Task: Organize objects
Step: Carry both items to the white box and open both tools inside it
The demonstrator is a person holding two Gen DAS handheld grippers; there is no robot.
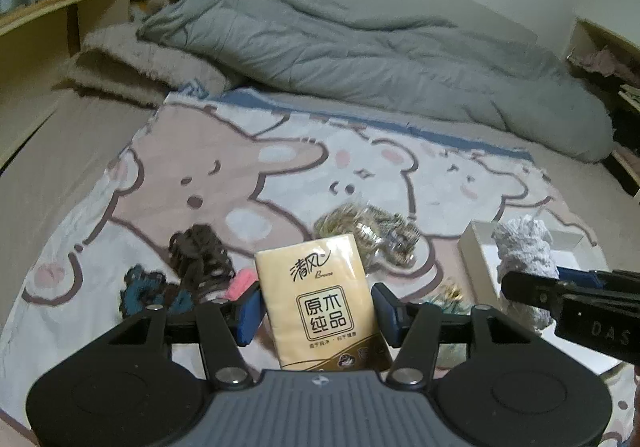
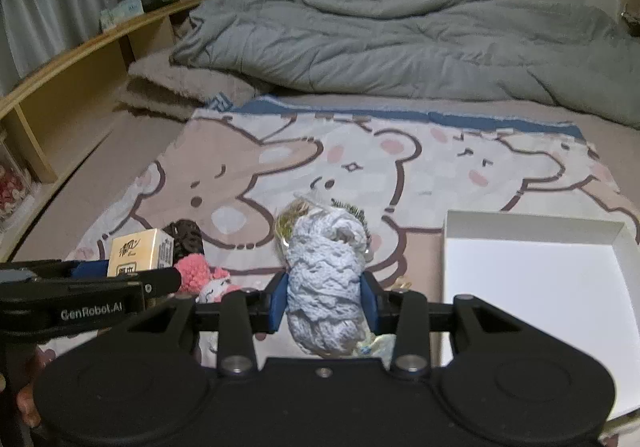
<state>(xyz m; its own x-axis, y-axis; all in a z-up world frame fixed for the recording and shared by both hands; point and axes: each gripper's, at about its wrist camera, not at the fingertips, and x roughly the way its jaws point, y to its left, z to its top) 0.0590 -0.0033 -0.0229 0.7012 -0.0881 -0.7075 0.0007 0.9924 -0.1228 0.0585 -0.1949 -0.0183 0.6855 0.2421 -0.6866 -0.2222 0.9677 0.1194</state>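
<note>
Tissue pack (image 1: 320, 299) clamped between left gripper (image 1: 318, 307) jaws, upright

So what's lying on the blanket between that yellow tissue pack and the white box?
In the left wrist view, a crinkly gold-and-silver bundle lies between the tissue pack and the white box.

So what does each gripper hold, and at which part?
Left gripper: tissue pack, by its long side edges. Right gripper: pale lace bundle, around its middle.
</note>
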